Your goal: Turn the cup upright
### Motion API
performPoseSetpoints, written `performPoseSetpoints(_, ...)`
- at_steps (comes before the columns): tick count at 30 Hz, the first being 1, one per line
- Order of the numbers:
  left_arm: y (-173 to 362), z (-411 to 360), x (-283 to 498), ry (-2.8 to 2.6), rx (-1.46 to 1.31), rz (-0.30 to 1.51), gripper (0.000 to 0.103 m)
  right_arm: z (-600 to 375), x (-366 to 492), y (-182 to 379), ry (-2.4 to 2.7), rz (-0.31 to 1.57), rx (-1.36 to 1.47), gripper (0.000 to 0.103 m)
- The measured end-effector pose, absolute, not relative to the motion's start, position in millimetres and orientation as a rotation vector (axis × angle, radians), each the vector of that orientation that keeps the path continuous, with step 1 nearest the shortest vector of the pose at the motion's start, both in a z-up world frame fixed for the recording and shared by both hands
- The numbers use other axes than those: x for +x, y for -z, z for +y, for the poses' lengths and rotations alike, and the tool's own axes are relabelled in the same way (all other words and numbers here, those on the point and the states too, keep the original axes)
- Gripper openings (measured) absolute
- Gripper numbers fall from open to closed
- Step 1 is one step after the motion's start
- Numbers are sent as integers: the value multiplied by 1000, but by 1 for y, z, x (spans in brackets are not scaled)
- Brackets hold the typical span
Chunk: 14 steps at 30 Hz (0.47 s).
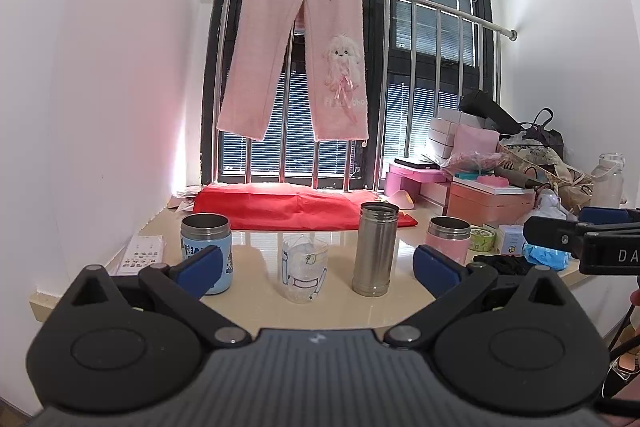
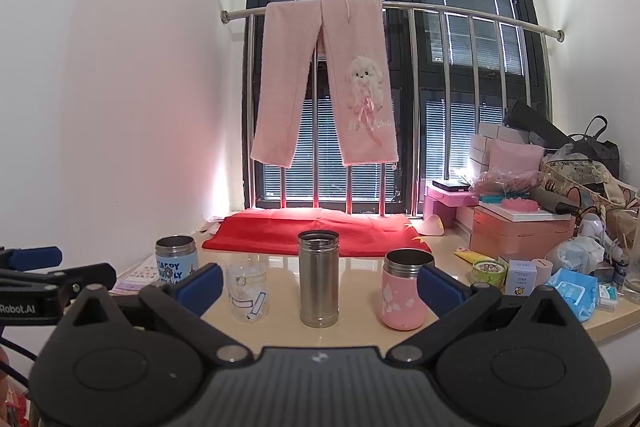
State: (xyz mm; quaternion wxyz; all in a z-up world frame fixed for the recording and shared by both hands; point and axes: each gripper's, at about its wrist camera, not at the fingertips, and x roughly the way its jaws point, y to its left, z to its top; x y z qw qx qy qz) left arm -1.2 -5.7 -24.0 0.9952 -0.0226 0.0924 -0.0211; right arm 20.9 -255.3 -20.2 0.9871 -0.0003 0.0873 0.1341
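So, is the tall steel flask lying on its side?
No, the tall steel flask stands upright on the counter, open mouth up, between the clear cup and pink cup.

White walls [image 2: 120,67], dark barred window [image 2: 440,27], pink trousers [image 2: 328,83] on railing [image 2: 480,19]

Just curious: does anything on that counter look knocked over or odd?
Nothing is tipped or spilled: the blue cup, clear cup, steel flask and pink cup all stand on the counter. Whether the clear cup's mouth faces up is unclear.
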Motion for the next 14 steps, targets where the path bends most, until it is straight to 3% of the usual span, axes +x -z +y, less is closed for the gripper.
performPoseSetpoints(14,20,-5,-5,47,-21,168,103,-256,20,20,-270,174,2,103)
